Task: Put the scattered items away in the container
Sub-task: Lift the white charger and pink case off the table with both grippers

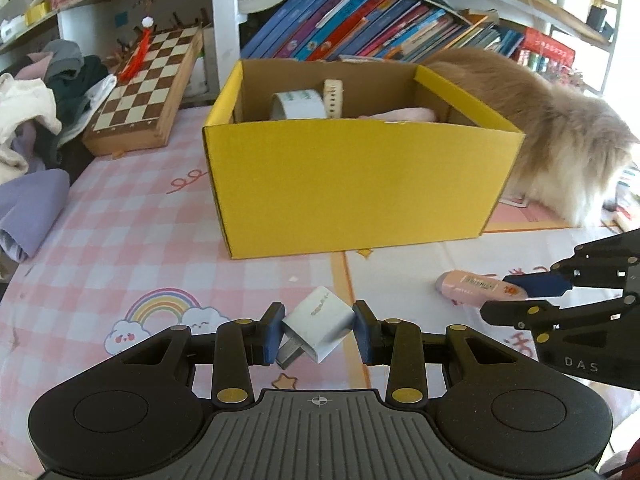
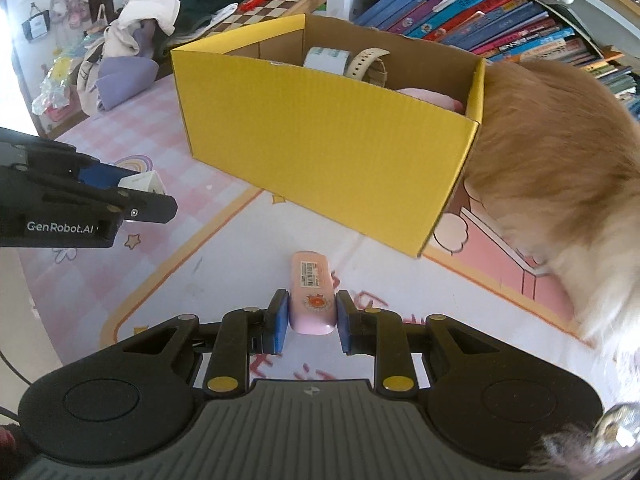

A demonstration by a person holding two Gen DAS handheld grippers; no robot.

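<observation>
Pads of my left tool [image 1: 319, 330] bracketed the white charger [image 1: 318, 326], which sat tilted between them with slight gaps, so I judged it not yet clamped. My right tool [image 2: 312, 320] likewise straddled the pink tube [image 2: 312, 294] lying on the table [image 2: 200, 280], jaws apart, barely off its sides. Farther off, the yellow box [image 1: 352, 176] already contained a tape roll [image 1: 298, 106], a watch [image 2: 366, 66] and something pink; I reckoned two items remained. A cat [image 2: 560, 168] crowded beside the box.
</observation>
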